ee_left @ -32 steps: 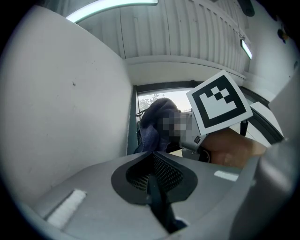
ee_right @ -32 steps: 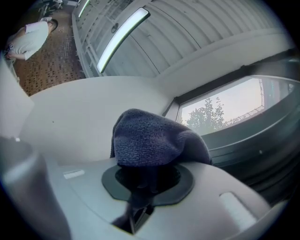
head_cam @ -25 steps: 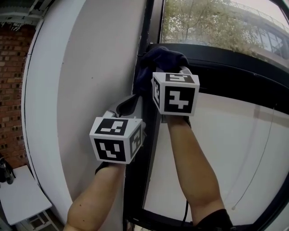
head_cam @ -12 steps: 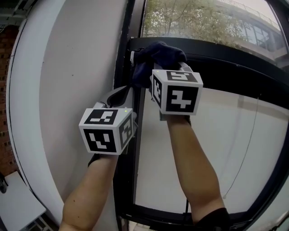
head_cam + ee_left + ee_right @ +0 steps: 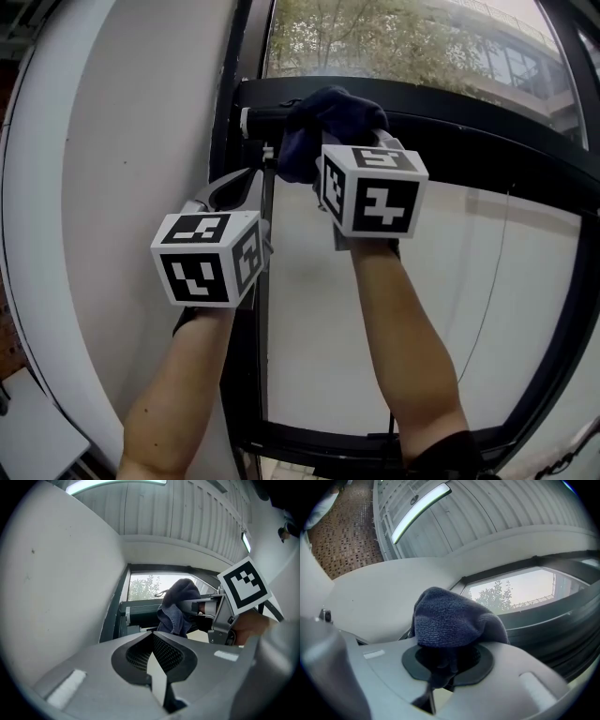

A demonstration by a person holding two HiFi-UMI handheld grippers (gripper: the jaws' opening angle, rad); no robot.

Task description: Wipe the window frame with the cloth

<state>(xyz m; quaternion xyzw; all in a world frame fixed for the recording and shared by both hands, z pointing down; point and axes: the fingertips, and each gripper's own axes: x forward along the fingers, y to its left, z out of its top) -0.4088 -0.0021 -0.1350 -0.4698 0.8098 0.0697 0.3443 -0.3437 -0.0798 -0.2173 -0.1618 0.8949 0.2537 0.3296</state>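
One cloth — dark blue — clamped by right gripper at window frame

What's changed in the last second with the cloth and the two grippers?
The right gripper has slid the cloth rightward along the horizontal bar of the window frame, away from the corner. It stays shut on the cloth; the left gripper stays shut and empty.
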